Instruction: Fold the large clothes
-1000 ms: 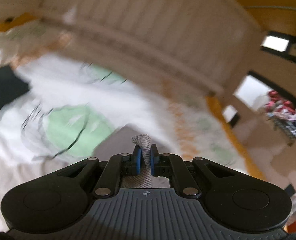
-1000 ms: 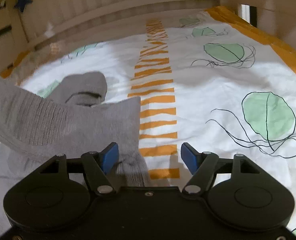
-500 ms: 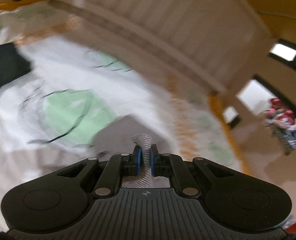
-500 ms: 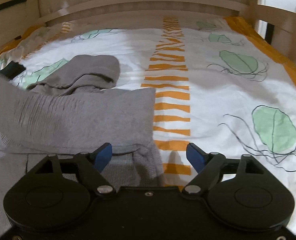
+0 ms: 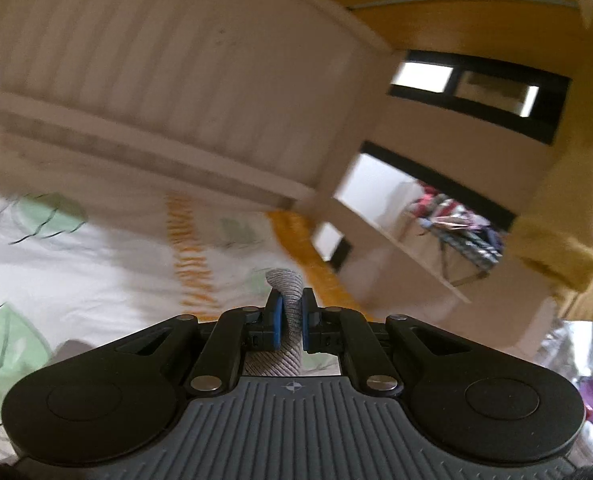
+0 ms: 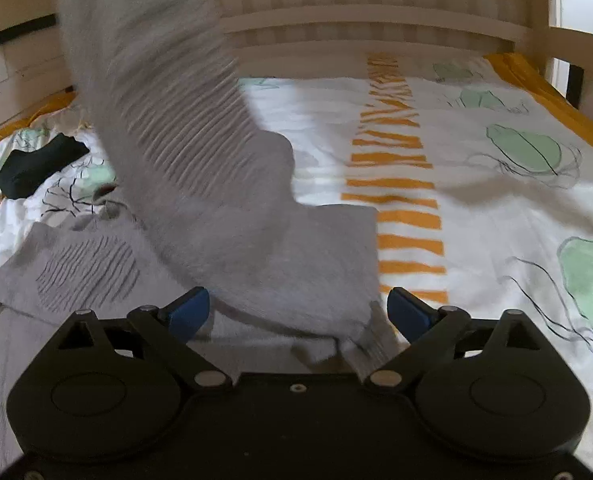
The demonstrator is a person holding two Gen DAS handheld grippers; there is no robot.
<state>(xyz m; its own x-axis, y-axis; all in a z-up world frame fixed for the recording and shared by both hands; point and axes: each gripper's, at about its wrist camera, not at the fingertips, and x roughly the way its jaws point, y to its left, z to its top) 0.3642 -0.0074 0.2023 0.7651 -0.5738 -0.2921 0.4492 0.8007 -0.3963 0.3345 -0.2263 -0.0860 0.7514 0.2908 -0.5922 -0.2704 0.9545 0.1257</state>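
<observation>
Grey garment [image 6: 200, 184] on the bedsheet [image 6: 496, 208], left of its orange stripe [image 6: 396, 184]. Left gripper [image 5: 289, 320] clamped on a grey fold, lifting it off the sheet. Right gripper [image 6: 298, 310] has just been opening, jaws wide over the garment's near corner, pads clear of cloth.

Left gripper [image 5: 292, 322]: black linkage arms with silver pivot screws, two round black housings either side, blue pads [image 5: 277, 324] on the fingers. Grey ribbed plate behind, small crosshair mark at its top centre.

Right gripper [image 6: 298, 309]: same black linkage and round housings, silver pivot screws, blue pads [image 6: 188, 312]. Body behind is plain black, one small screw at centre, more screws along the lower edge.
</observation>
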